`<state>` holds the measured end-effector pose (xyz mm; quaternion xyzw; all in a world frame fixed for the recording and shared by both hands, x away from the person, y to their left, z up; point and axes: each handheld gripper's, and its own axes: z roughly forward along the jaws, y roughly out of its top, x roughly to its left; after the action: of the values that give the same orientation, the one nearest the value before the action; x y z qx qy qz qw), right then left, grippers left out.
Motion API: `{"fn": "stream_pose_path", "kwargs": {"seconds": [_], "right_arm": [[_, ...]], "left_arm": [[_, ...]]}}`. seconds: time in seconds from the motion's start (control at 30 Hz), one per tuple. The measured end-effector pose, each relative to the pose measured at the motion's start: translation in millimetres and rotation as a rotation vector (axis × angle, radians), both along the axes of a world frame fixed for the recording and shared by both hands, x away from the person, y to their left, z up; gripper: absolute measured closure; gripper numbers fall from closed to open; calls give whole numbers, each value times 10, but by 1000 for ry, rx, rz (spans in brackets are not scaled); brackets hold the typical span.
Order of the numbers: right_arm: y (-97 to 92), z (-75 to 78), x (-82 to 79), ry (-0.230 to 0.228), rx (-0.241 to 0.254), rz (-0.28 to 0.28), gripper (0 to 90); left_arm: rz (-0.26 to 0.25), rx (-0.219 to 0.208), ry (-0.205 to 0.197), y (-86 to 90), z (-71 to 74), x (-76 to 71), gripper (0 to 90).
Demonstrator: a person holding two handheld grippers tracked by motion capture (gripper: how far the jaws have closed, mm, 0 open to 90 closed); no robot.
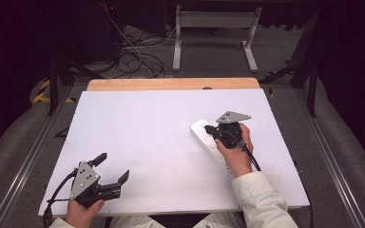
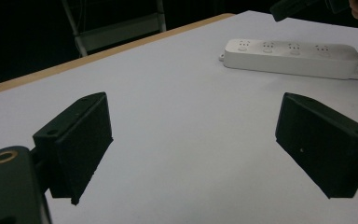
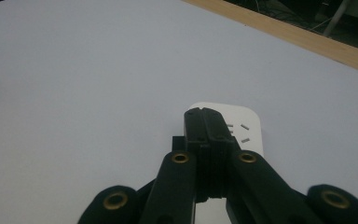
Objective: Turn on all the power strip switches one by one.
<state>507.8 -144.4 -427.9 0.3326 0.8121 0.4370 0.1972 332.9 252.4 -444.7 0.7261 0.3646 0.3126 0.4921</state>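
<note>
I am holding the right gripper with its jaws pressed together on nothing, hovering over the far end of the white power strip, which is lying flat and slantwise on the right half of the white worktop. My left gripper is sitting near the front left corner with its jaws standing wide apart, well clear of the strip. A wooden edge is running along the worktop's far side, with tangled cables and a grey frame lying on the dim floor beyond.
</note>
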Motion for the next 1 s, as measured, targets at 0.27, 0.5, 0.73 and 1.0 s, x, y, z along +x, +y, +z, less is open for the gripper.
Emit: {"fn": "stream_pose_path", "kwargs": {"seconds": [0.27, 0.5, 0.73, 1.0], "right_arm": [[59, 123, 28, -6, -3, 25, 900], [155, 162, 161, 15, -17, 31, 900], [198, 72, 309, 47, -17, 24, 900], [230, -62, 437, 68, -43, 13, 900]], "left_arm": [[1, 1, 0, -2, 0, 1, 112], [1, -3, 1, 7, 2, 0, 112], [0, -2, 1, 7, 1, 0, 112], [1, -4, 0, 8, 0, 1, 112]]}}
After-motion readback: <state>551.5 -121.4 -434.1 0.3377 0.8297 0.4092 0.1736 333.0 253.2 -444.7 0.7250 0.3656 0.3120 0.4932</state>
